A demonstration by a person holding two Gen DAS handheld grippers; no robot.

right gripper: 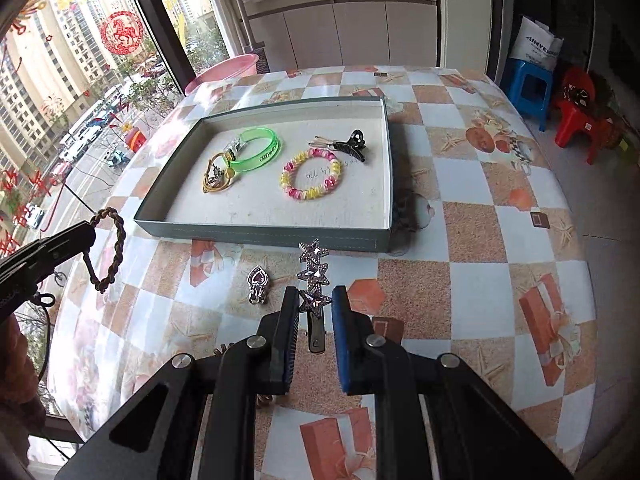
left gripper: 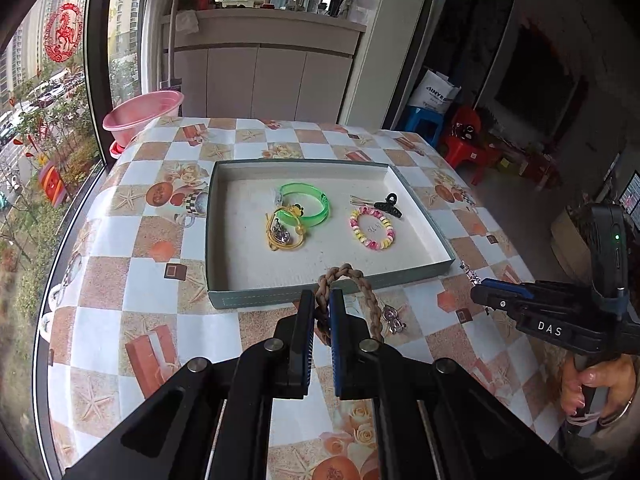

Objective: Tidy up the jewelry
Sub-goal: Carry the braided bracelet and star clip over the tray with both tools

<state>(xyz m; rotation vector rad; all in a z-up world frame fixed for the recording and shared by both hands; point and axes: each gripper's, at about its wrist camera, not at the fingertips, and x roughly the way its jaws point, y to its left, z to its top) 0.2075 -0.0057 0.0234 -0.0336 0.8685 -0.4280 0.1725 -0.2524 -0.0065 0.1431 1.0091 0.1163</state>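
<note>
The box [left gripper: 224, 240] on the counter [right gripper: 480, 248] already has a green bangle [left gripper: 306, 204], bead bracelet [left gripper: 372, 228] and black clip [left gripper: 388, 204]. The left claw [left gripper: 322, 312] pinches a brown braided bracelet [left gripper: 352, 280] just before the box. The right claw [right gripper: 315, 304], half open, sits around a star clip [right gripper: 314, 276]. A heart charm [right gripper: 258, 284] waits too.
</note>
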